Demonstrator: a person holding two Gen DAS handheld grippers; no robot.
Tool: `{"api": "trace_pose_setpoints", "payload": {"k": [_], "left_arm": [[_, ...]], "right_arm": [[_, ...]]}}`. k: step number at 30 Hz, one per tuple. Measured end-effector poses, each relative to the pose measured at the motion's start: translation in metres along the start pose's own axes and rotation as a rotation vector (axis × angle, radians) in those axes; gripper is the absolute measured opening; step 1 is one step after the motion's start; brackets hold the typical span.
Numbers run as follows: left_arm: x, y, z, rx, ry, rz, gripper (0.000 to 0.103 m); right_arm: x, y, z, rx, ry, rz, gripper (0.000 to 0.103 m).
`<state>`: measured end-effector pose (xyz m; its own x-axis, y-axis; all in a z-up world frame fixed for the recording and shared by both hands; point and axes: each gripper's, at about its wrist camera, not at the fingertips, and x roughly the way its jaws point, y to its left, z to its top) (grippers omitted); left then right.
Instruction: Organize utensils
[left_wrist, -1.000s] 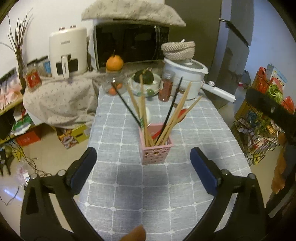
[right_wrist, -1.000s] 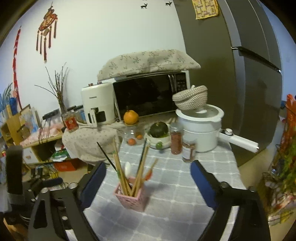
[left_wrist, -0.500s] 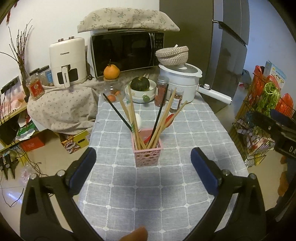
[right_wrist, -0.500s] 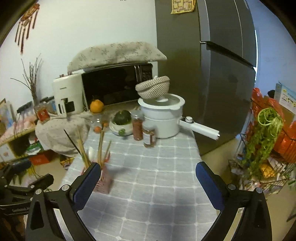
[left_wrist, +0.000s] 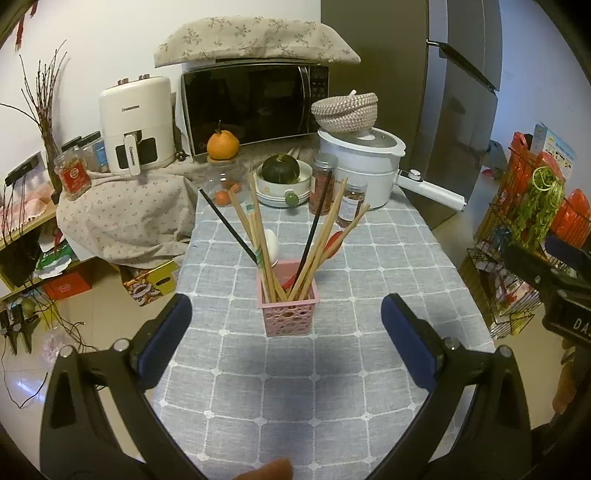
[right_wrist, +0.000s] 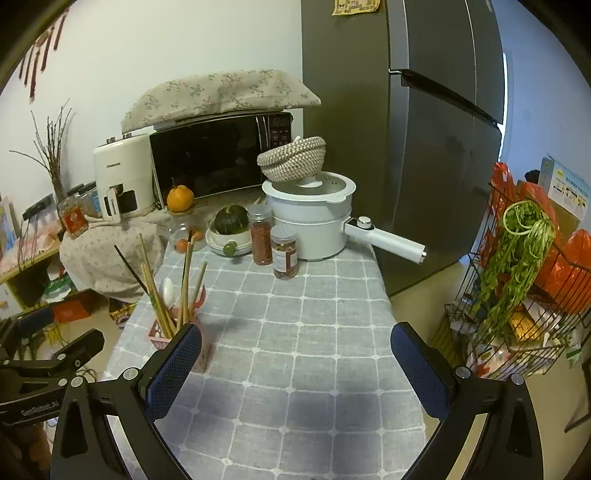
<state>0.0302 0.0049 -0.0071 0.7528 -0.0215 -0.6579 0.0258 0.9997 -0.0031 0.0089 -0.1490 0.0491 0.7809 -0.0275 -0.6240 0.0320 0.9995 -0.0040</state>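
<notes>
A pink holder (left_wrist: 289, 313) of chopsticks (left_wrist: 258, 236) stands on the checked tablecloth (left_wrist: 332, 387), centred ahead of the spread, empty left gripper (left_wrist: 286, 319); the right gripper (right_wrist: 295, 349), equally spread, hovers beside it.

Pink lattice basket (left_wrist: 289, 318) — grey grid-checked tablecloth (left_wrist: 384, 266) — blue-padded black hand-held gripper (left_wrist: 286, 314).

A home kitchen: microwave (left_wrist: 255, 107), fridge (right_wrist: 424, 129), air fryer (left_wrist: 136, 123), electric pot (right_wrist: 314, 218) around a cloth-covered table (right_wrist: 314, 332).
</notes>
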Motion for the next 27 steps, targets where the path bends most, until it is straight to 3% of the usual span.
{"api": "trace_pose_setpoints", "payload": {"k": [27], "left_arm": [[-0.003,0.000,0.002,0.001,-0.009,0.003,0.102]], "right_arm": [[0.011,0.002,-0.002,0.019,0.045,0.022,0.103]]}}
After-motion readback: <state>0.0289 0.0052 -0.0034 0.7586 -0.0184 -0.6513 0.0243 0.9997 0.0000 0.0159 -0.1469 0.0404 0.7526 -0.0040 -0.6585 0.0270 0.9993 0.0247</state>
